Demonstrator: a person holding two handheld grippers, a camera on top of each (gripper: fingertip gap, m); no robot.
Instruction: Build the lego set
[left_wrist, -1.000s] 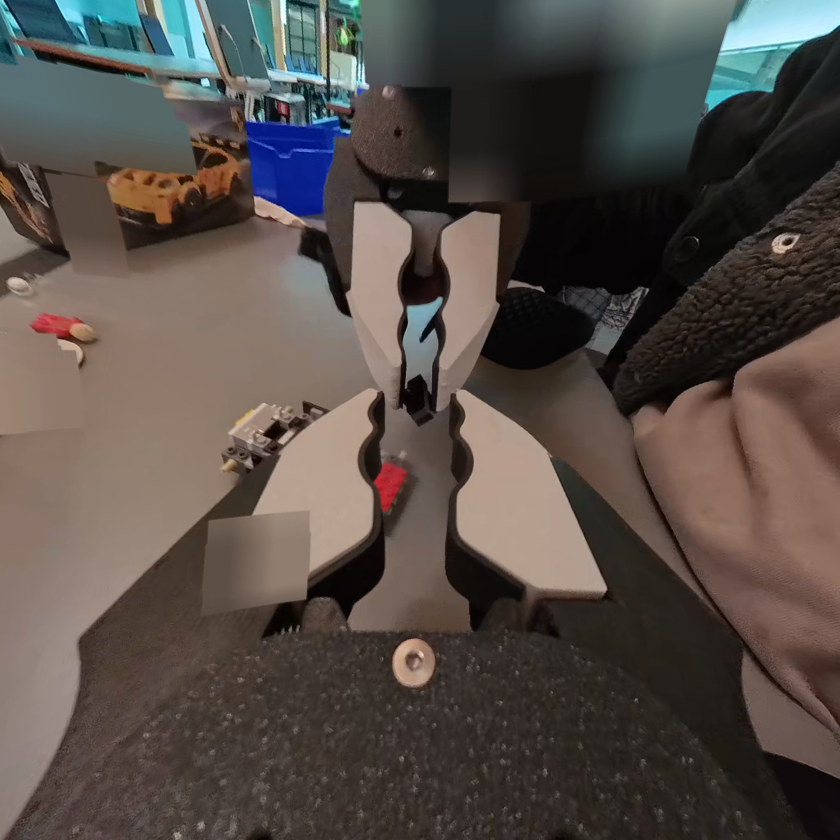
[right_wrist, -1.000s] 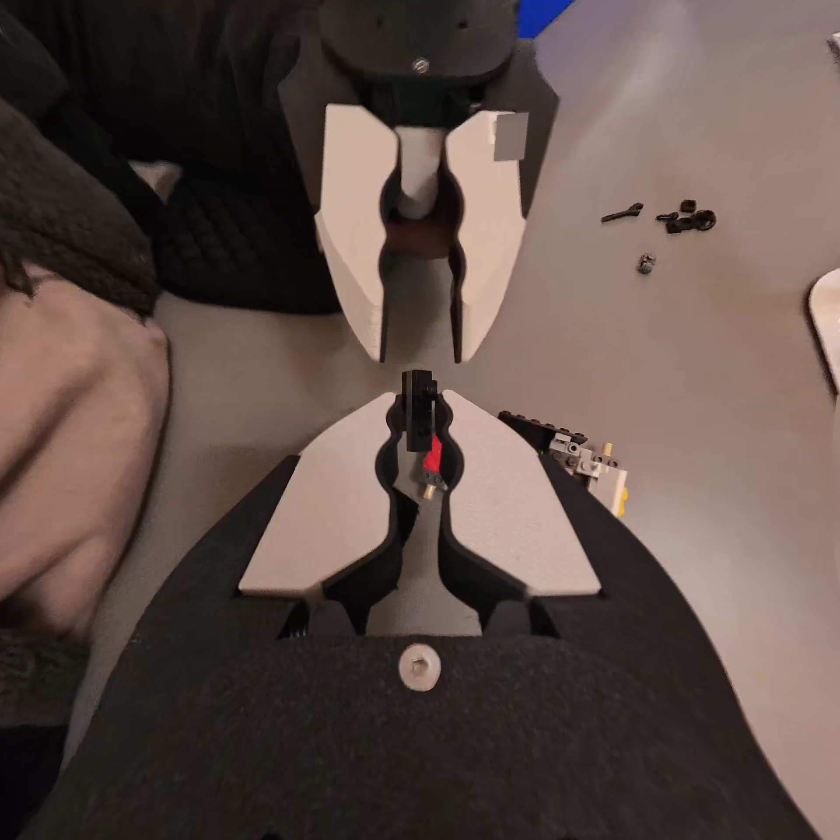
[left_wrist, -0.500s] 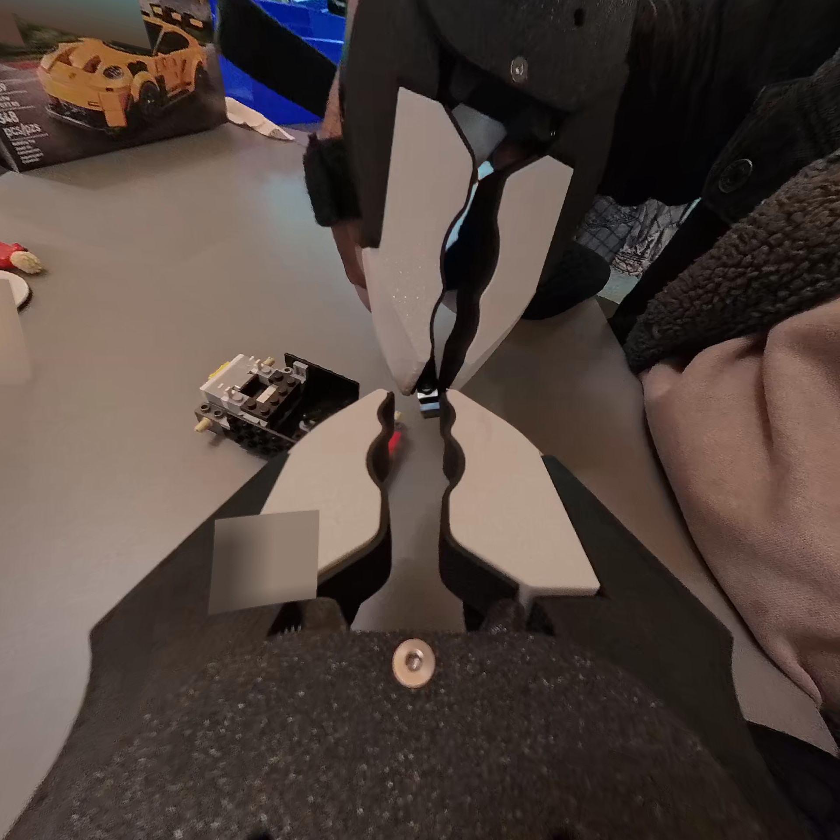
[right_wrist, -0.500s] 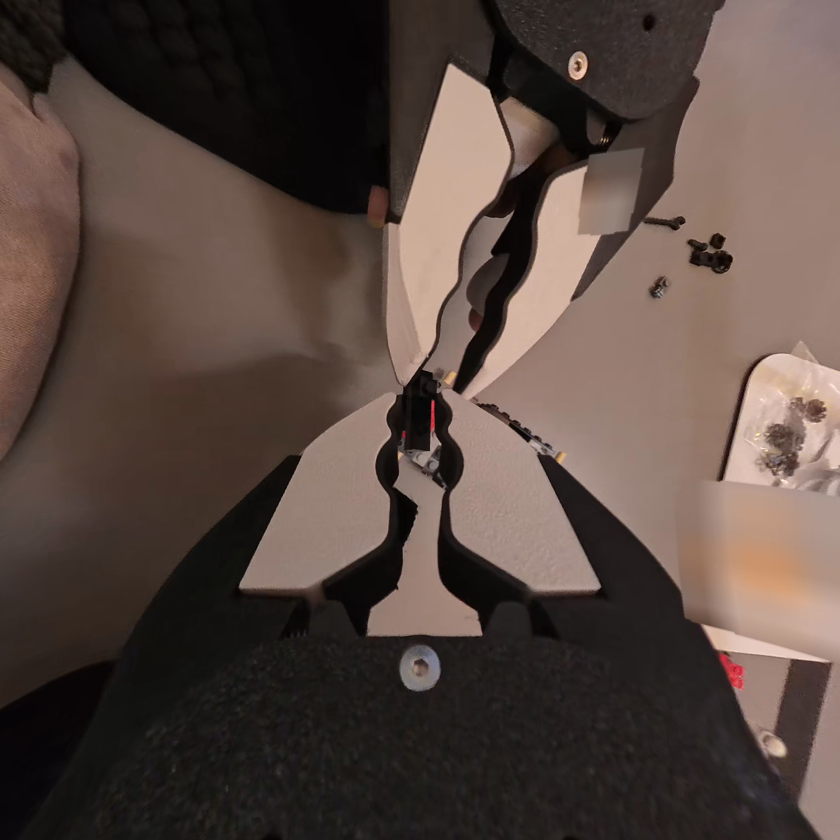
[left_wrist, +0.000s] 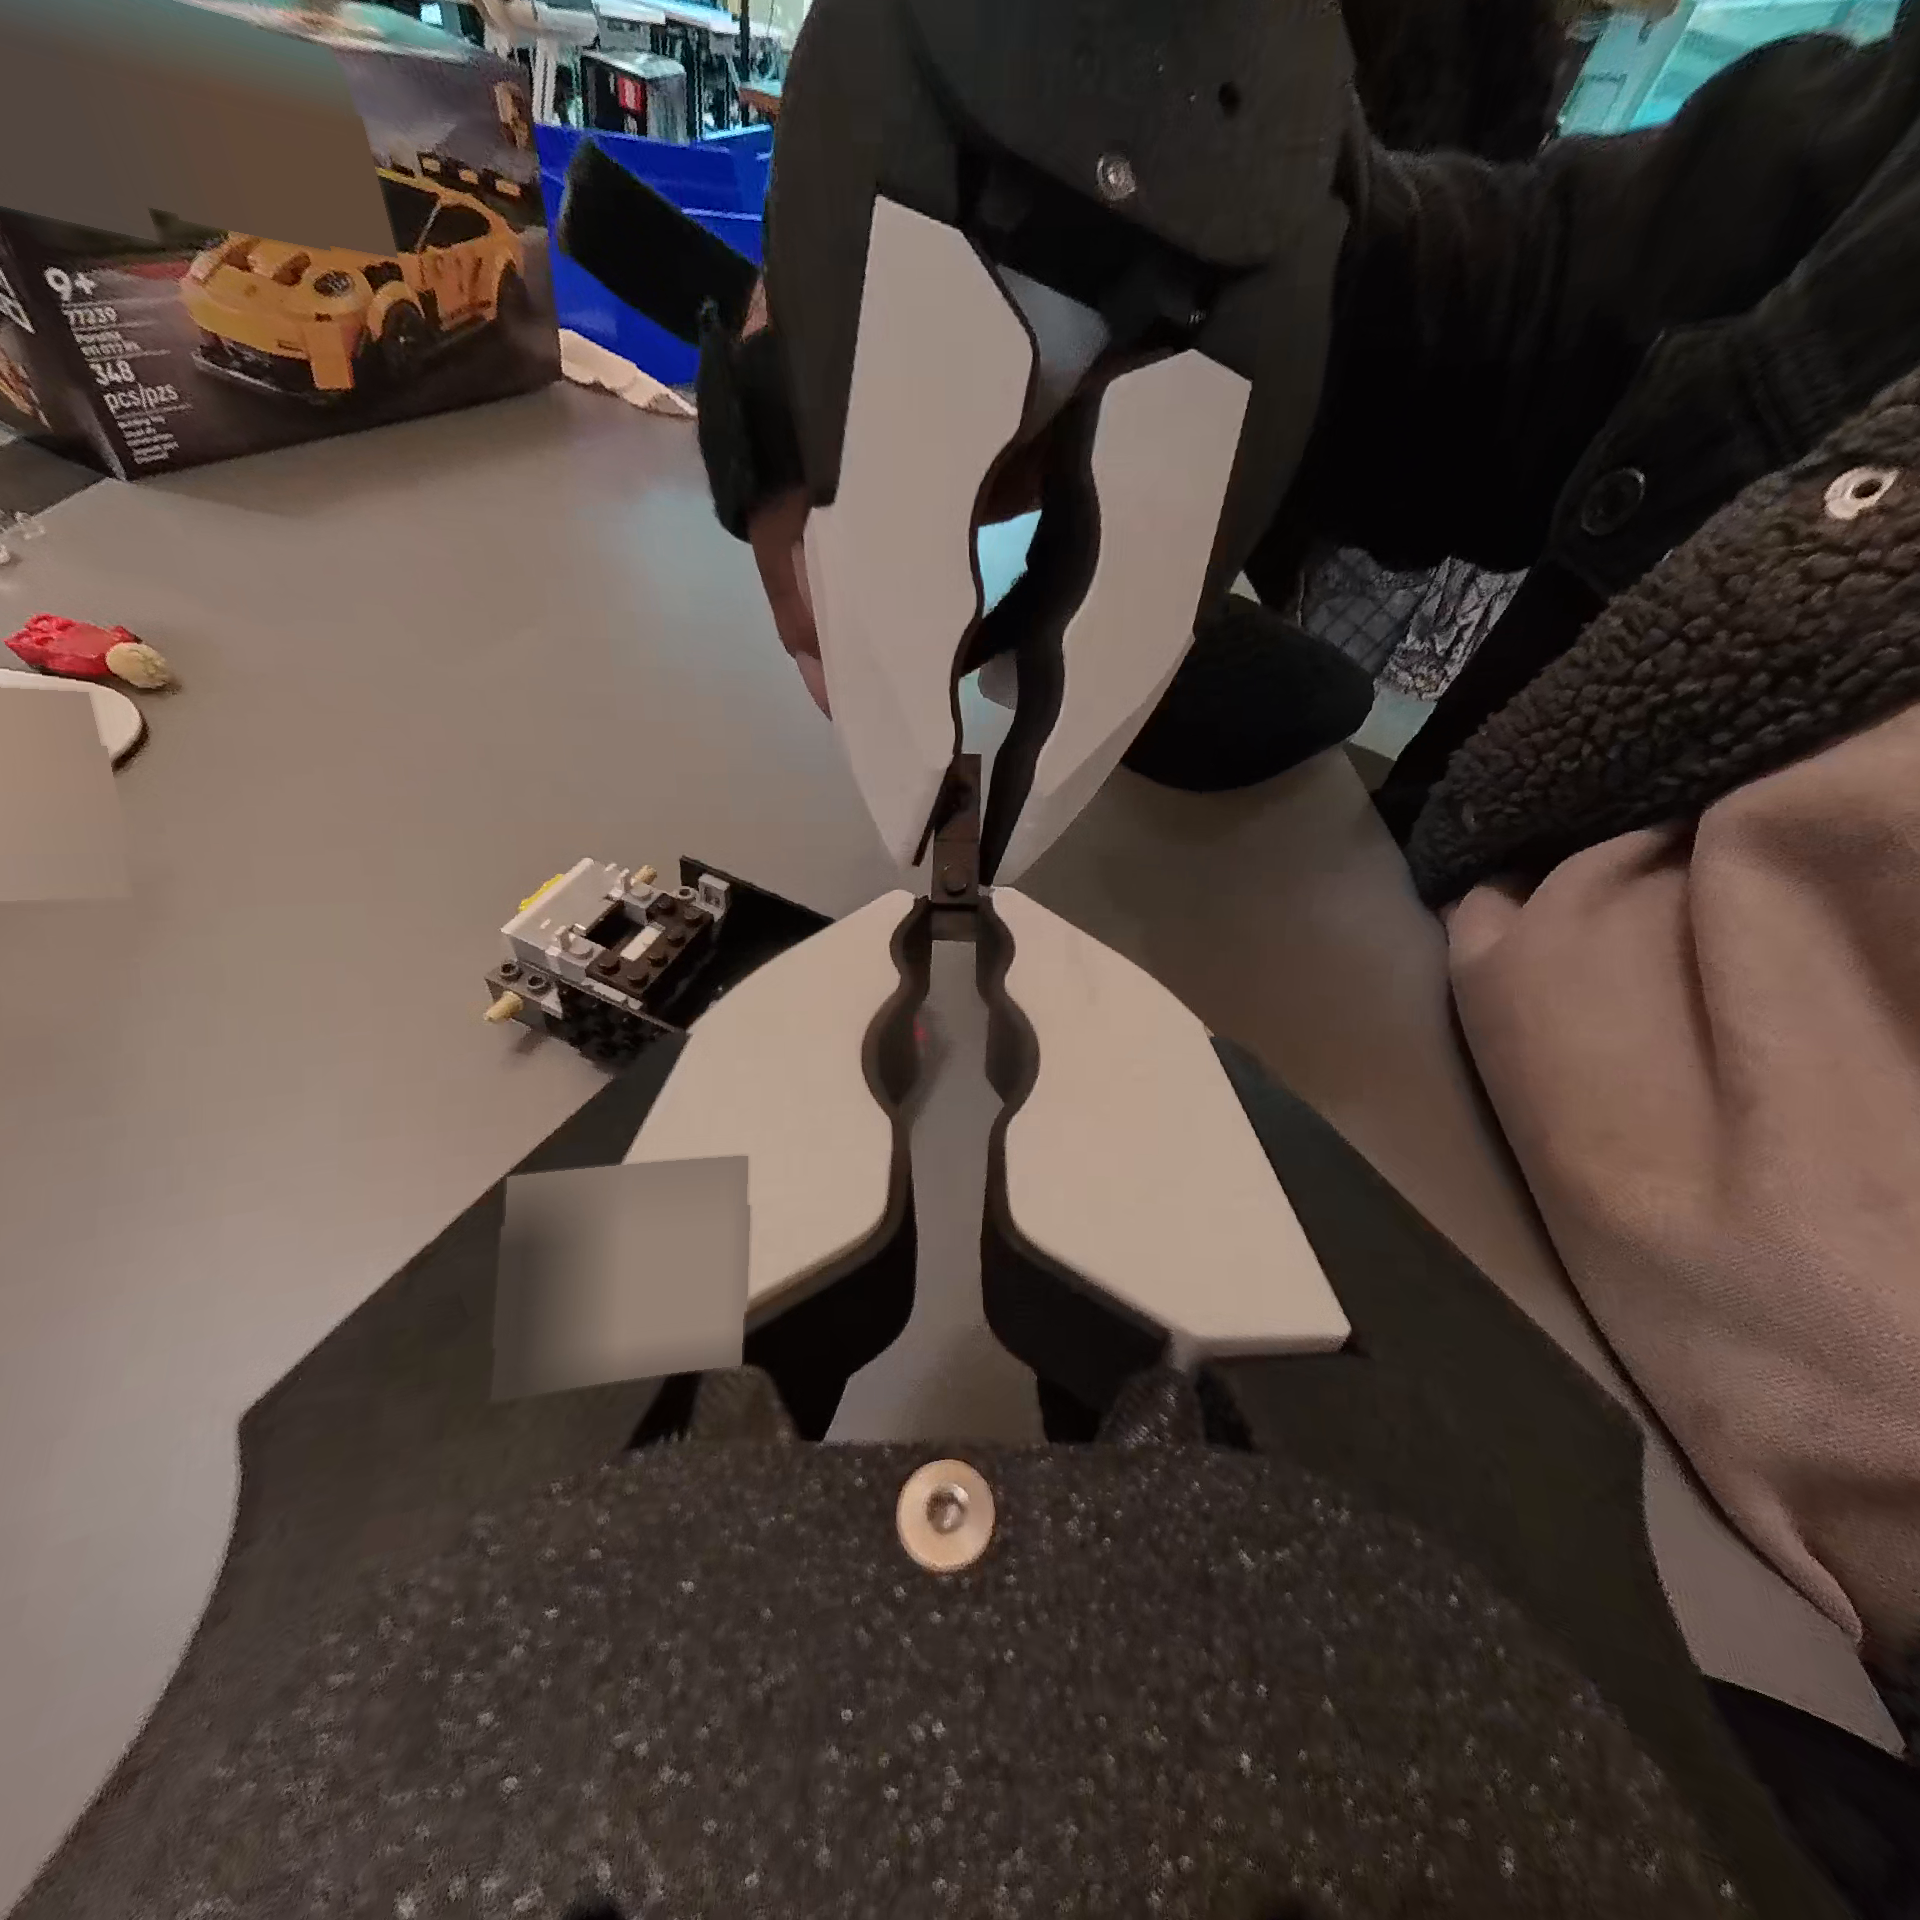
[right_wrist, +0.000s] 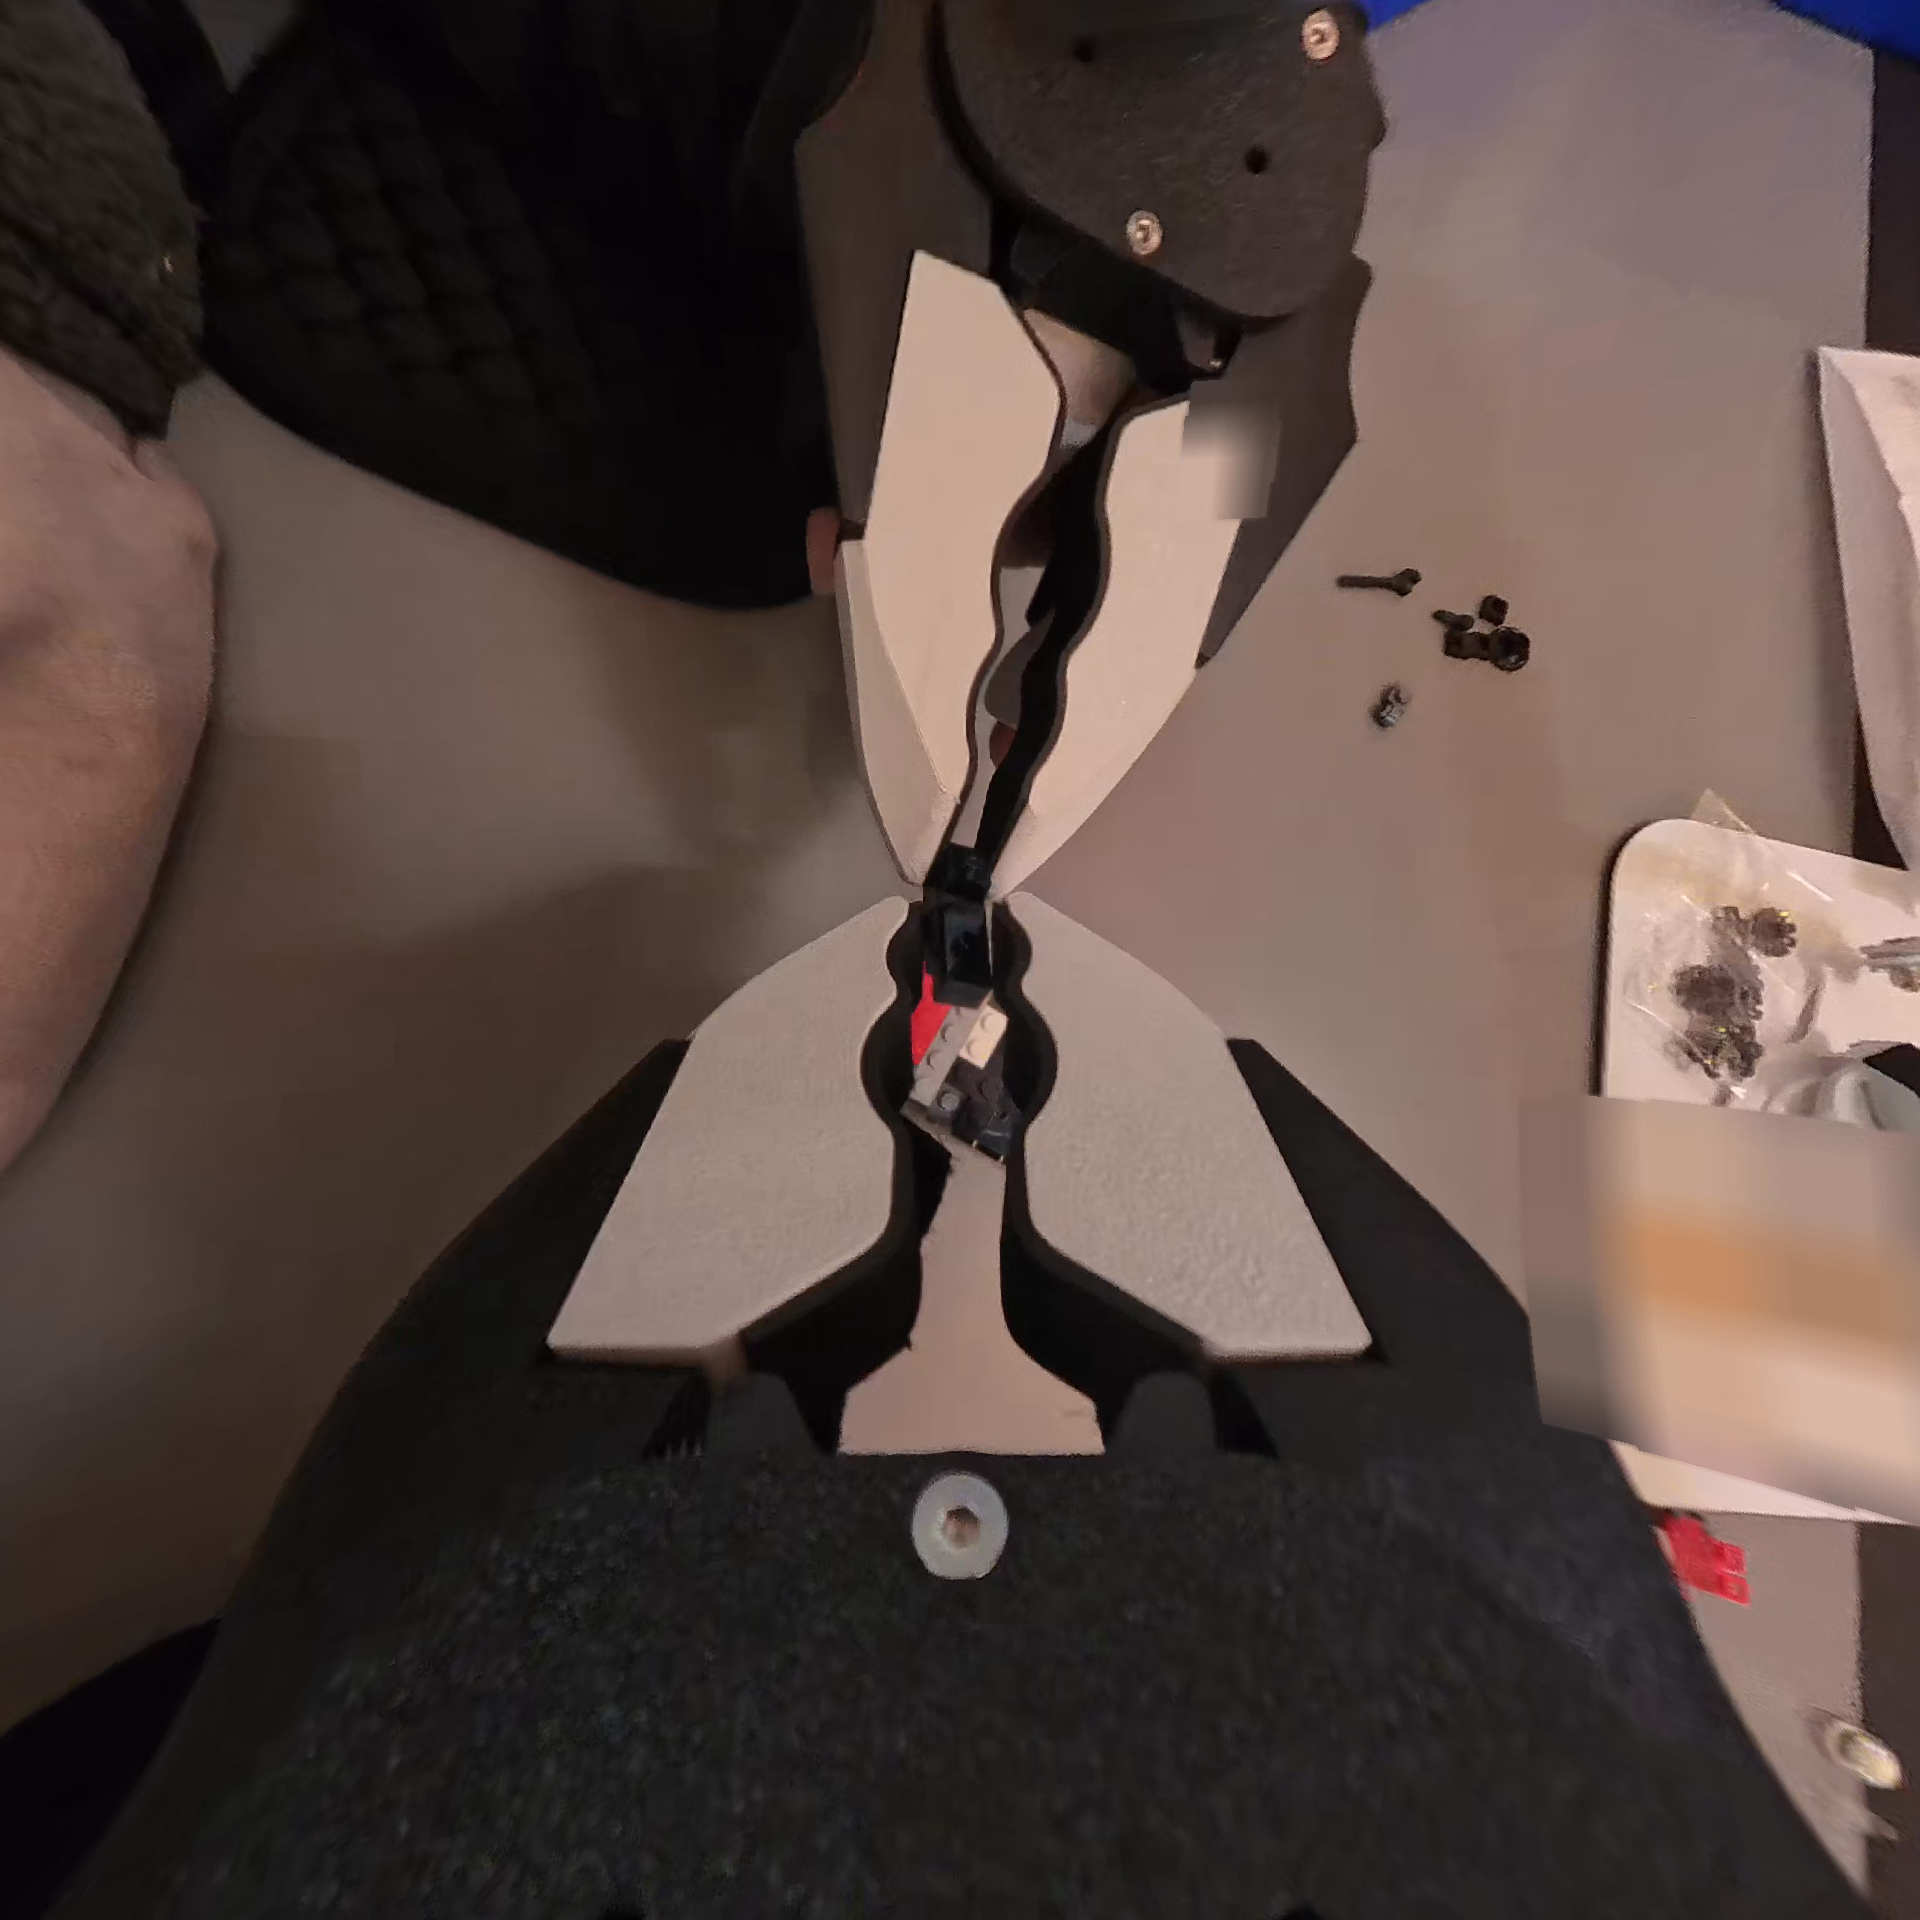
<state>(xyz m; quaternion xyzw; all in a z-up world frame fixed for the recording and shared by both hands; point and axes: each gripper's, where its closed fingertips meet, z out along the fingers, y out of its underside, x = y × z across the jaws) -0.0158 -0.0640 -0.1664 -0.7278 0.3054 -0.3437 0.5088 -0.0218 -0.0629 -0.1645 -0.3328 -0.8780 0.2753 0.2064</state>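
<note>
My left gripper (left_wrist: 951, 912) and my right gripper (left_wrist: 961, 831) meet tip to tip above the grey table (left_wrist: 416, 675). A small black lego piece (left_wrist: 956, 878) sits between both pairs of fingertips, and both grippers look shut on it. In the right wrist view my right gripper (right_wrist: 958, 920) grips the black piece (right_wrist: 961, 945), and the left gripper (right_wrist: 961, 864) comes down onto it from above. The partly built grey and black chassis (left_wrist: 613, 956) lies on the table left of the grippers. It shows through the gap of the right fingers (right_wrist: 956, 1060) with a red part.
A lego box with a yellow car (left_wrist: 291, 312) and a blue bin (left_wrist: 665, 208) stand at the back. A red piece (left_wrist: 62, 644) lies far left. A white tray of bagged parts (right_wrist: 1662, 883), loose black parts (right_wrist: 1475, 634) and a red brick (right_wrist: 1704, 1569) lie right. A person's sleeves (left_wrist: 1662, 935) are close. Less than 4 cm separates the two grippers' tips. Both grippers' tips are roughly 30 cm from the red brick (right_wrist: 1704, 1569).
The left gripper has closed from open onto the black piece. The two grippers have come together tip to tip and both have tilted.
</note>
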